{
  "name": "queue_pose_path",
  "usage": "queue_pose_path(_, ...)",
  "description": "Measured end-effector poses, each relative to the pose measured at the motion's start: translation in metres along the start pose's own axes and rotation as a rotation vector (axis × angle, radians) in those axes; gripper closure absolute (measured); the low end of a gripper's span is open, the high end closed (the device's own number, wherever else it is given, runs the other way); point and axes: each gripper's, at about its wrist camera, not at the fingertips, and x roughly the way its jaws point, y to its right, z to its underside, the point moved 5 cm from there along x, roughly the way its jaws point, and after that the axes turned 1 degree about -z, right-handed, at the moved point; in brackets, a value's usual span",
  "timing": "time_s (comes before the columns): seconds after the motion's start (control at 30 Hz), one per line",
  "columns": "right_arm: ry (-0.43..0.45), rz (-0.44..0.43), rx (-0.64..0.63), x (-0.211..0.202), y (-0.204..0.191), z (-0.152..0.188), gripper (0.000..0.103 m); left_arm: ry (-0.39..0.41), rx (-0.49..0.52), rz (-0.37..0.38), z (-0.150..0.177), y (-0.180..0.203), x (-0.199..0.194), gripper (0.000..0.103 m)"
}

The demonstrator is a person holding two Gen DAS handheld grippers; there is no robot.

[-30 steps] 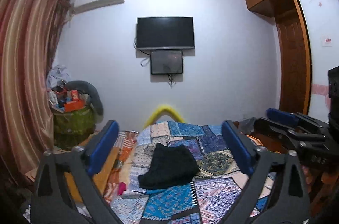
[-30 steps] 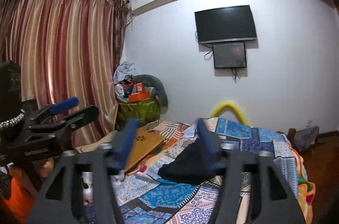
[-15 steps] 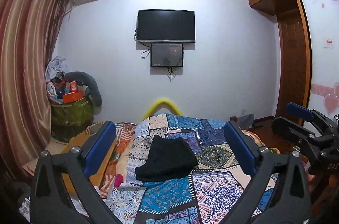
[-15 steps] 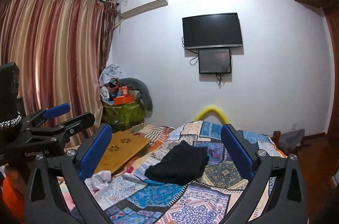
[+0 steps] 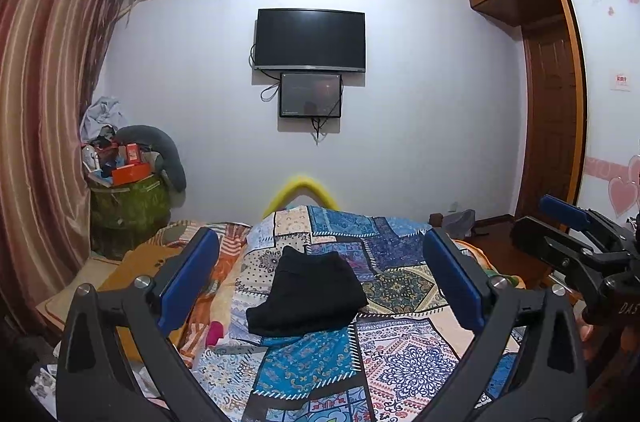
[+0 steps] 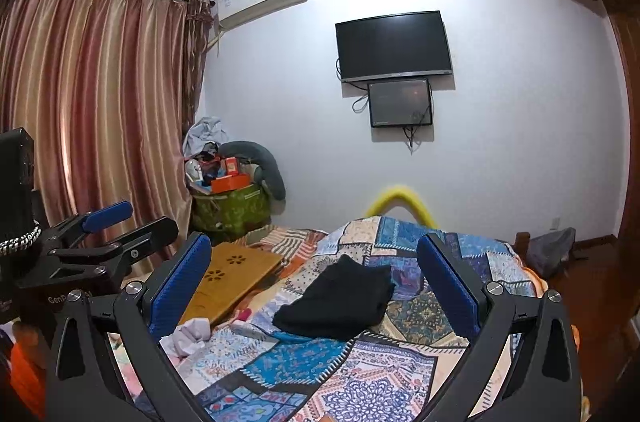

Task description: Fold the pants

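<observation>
So the bed [image 5: 400, 362] with its patchwork quilt takes up the whole lower half of both views, and it's basically the work surface here, big and flat enough for laying clothes out. The pants [image 5: 306, 294] sit in the middle of it as a compact black bundle, dead ahead at 12 o'clock from both cameras, and they look already folded down to a neat stack, so I'd guess the job is about done. Over at about 10 o'clock from the pants there's a wooden lap desk [image 6: 232, 282] lying near the bed's edge, well clear of the fold. The left gripper [image 5: 316, 278] is held up and back from the quilt with its jaws wide apart and nothing between them, framing the pants rather than touching them. Same deal with the right gripper [image 6: 314, 282]: jaws spread, empty, well apart from the fabric. Both being pulled back like that reads to me as checking the result.
</observation>
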Motion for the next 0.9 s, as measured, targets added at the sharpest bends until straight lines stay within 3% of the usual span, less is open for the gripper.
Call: queue_pose_path(0.9, -0.018, 0.016, 0.032, -0.0035, 0.0072, 0.001, 0.001, -0.034, 0.014, 0.049, 0.0051, 0.0078, 0.0091, 0.0)
